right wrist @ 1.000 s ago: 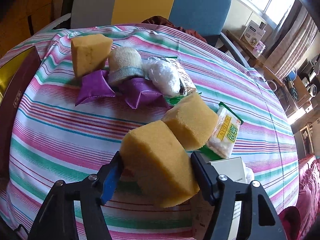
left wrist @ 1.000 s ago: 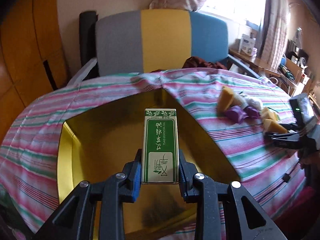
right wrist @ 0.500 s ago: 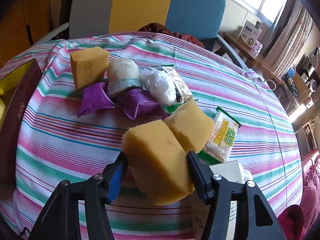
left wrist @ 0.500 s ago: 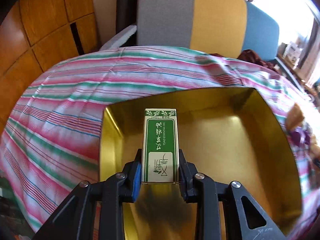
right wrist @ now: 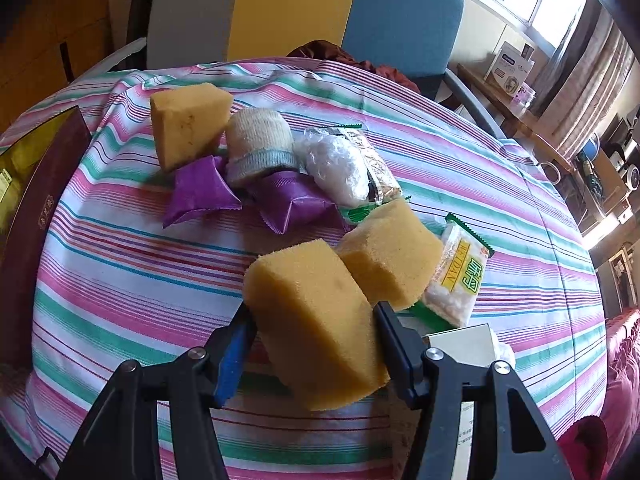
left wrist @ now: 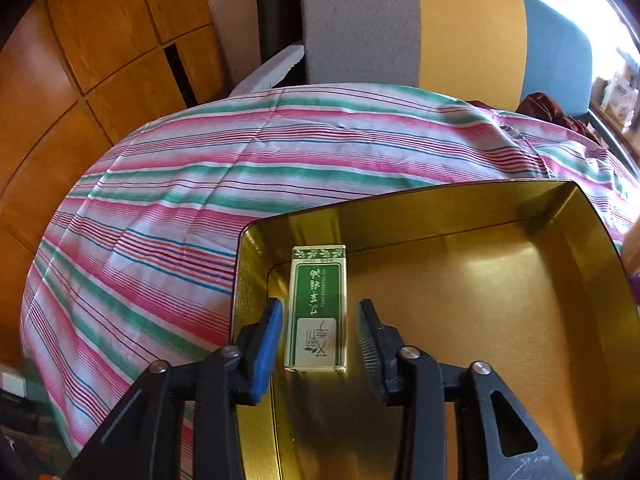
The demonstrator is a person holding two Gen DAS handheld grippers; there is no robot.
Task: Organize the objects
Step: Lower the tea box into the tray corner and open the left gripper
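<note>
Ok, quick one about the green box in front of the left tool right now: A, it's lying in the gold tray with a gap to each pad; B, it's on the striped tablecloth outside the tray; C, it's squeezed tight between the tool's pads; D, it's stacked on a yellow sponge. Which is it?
A: the green box lies inside the gold tray, and the left tool stands open, with gold visible between the box and each pad.
</note>
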